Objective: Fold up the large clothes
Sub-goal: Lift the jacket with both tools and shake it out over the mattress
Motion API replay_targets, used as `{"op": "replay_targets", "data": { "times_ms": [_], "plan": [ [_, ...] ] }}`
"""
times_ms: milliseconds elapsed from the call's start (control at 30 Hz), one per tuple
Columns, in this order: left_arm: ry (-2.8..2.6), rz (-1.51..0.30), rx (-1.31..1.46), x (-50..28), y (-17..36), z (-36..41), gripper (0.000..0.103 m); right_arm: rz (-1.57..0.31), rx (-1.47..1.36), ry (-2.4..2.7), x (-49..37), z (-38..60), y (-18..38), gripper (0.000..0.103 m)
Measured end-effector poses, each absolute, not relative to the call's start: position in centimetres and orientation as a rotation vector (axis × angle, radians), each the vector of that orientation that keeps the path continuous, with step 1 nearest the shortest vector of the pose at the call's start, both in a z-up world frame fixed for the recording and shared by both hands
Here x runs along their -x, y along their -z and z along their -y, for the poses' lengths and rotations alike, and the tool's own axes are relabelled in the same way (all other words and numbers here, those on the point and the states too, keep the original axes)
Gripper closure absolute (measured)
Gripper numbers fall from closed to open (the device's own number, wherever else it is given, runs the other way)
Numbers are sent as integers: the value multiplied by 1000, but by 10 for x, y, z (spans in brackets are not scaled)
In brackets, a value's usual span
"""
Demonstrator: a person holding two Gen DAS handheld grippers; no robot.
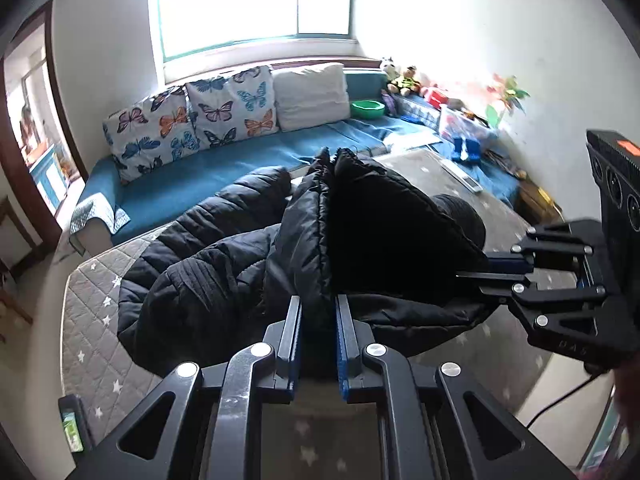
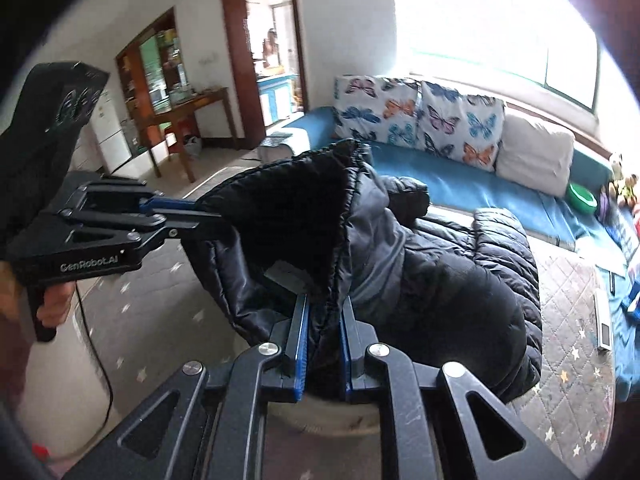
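My left gripper [image 1: 318,304] and right gripper [image 2: 325,304] each have their jaws pinched narrow on an edge of the black puffer jacket [image 1: 224,264], lifting that stretch of hem off the quilted star-print mat [image 1: 92,320] on the bench — the lining side faces me between the two grips. The jacket's long axis runs away from me toward the blue sofa [image 1: 192,176], with a sleeve [image 1: 256,192] lying at the far end and the bulk slumped on the mat. Beyond stand butterfly cushions [image 1: 192,120], a white pillow [image 1: 312,94] and a green bowl [image 1: 367,109]. A white remote [image 2: 603,322] lies on the mat's right side — clear of the jacket.
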State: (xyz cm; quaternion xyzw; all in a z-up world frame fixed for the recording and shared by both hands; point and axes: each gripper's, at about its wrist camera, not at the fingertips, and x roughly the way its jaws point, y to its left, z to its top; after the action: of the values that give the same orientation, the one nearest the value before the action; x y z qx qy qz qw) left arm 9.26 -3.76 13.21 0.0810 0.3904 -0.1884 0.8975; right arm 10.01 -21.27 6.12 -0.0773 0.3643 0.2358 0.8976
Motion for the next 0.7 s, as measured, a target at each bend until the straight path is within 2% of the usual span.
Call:
{"op": "replay_targets", "data": {
  "times_ms": [267, 433, 567, 700],
  "plan": [
    [440, -867, -192, 23, -110, 39, 88, -821, 211, -574, -53, 203, -43, 88],
    [463, -946, -220, 62, -71, 48, 88, -940, 213, -616, -43, 209, -18, 87],
    [479, -1029, -225, 87, -40, 50, 88, -1019, 210, -639, -36, 212, -9, 81],
    [489, -1095, -221, 103, -26, 47, 87, -999, 234, -634, -33, 218, -19, 80]
  ]
}}
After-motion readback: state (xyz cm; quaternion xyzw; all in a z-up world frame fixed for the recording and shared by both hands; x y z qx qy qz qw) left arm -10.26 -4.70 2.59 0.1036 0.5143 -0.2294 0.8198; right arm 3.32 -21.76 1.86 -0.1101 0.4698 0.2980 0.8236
